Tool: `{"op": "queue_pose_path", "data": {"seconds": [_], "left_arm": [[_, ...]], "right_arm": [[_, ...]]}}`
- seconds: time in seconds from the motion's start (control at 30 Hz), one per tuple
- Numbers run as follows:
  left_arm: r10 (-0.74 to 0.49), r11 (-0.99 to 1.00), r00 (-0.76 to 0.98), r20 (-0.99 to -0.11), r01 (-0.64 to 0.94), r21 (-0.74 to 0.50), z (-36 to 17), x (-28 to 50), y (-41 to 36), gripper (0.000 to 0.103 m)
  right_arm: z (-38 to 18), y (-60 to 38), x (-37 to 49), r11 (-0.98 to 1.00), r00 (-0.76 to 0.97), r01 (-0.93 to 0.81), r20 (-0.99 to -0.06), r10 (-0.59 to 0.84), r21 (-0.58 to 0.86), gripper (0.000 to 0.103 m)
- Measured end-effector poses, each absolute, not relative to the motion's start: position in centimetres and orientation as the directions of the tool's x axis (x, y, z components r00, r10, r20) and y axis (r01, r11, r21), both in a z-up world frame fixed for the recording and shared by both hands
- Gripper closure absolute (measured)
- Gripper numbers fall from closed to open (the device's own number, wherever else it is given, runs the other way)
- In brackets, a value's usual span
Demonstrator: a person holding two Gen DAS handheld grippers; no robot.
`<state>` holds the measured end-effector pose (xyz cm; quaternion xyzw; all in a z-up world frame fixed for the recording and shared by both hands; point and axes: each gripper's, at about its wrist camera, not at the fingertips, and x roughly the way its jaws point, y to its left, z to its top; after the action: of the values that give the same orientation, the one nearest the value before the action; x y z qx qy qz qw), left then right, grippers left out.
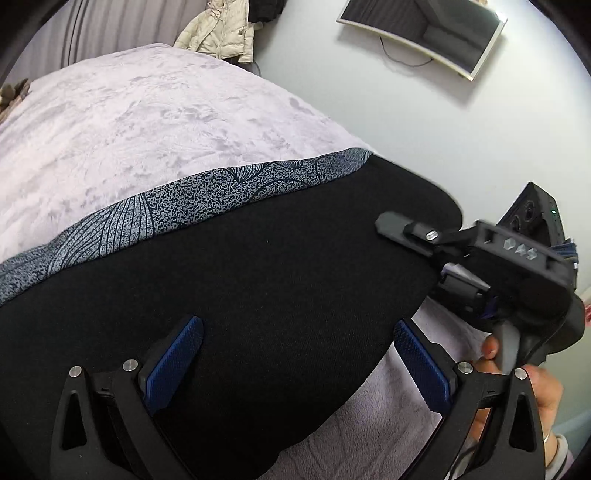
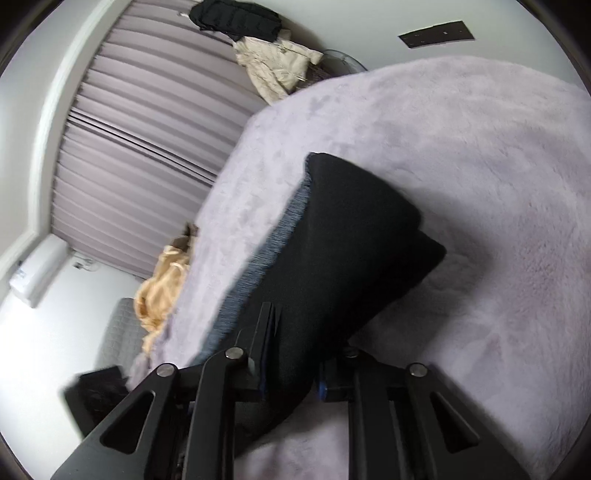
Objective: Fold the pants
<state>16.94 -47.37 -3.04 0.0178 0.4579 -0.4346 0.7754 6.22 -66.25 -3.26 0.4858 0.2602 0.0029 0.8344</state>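
The pants (image 1: pixel 258 280) are black with a grey patterned lining band (image 1: pixel 192 210) along their far edge. They lie on a pale lilac fleece blanket (image 1: pixel 129 122). My left gripper (image 1: pixel 295 354) is open just above the black cloth, its blue pads (image 1: pixel 173 365) wide apart and holding nothing. My right gripper shows in the left wrist view (image 1: pixel 395 230) at the pants' right edge. In the right wrist view the right gripper (image 2: pixel 295 369) is shut on the black pants (image 2: pixel 340 258), and a fold of cloth rises from between its fingers.
The blanket (image 2: pixel 480 166) covers a bed. A beige jacket (image 1: pixel 221 33) hangs near the pleated curtains (image 2: pixel 140 147). A wall screen (image 1: pixel 424 33) hangs beyond the bed. A yellow cloth (image 2: pixel 162 288) lies at the bed's edge. My hand (image 1: pixel 535 387) is at the lower right.
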Motion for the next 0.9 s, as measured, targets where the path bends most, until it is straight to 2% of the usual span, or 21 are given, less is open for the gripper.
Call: {"op": "queue_pose_path", "data": {"seconds": [0.07, 0.13, 0.3, 0.37, 0.5, 0.6, 0.87, 0.9], "left_arm": [[-0.693, 0.598, 0.189, -0.696, 0.69, -0.408, -3.4, 17.1, -46.7, 0.0], [-0.707, 0.588, 0.175, -0.685, 0.683, -0.433, -3.4, 17.3, -46.3, 0.0], [-0.705, 0.592, 0.123, -0.699, 0.645, -0.483, -1.7, 17.0, -44.2, 0.0], [-0.708, 0.603, 0.148, -0.69, 0.636, -0.482, -1.2, 16.7, -42.1, 0.0], [-0.686, 0.652, 0.233, -0.689, 0.617, -0.441, -0.2, 16.5, -37.2, 0.0], [-0.62, 0.724, 0.301, -0.725, 0.574, -0.381, -0.5, 16.8, -33.3, 0.0], [-0.503, 0.85, 0.446, -0.74, 0.411, -0.33, -0.9, 16.4, -23.0, 0.0], [-0.493, 0.857, 0.454, -0.742, 0.398, -0.327, -0.8, 16.6, -22.6, 0.0]], "right_arm": [[-1.5, -65.7, 6.0, 0.543, 0.876, 0.209, -0.402, 0.265, 0.814, 0.085], [0.3, -64.5, 6.2, 0.597, 0.873, 0.19, -0.412, 0.262, 0.78, 0.085], [5.2, -60.7, 6.0, 0.721, 0.871, 0.127, -0.424, 0.247, 0.681, 0.085], [7.3, -58.8, 6.0, 0.77, 0.87, 0.089, -0.426, 0.249, 0.632, 0.085], [10.3, -54.3, 6.7, 0.878, 0.849, 0.057, -0.486, 0.207, 0.474, 0.085], [11.3, -50.9, 7.3, 0.917, 0.834, 0.04, -0.518, 0.188, 0.397, 0.085], [10.3, -40.8, 9.2, 0.978, 0.757, -0.055, -0.63, 0.172, 0.201, 0.085], [9.6, -39.3, 9.6, 0.981, 0.736, -0.07, -0.655, 0.173, 0.18, 0.08]]}}
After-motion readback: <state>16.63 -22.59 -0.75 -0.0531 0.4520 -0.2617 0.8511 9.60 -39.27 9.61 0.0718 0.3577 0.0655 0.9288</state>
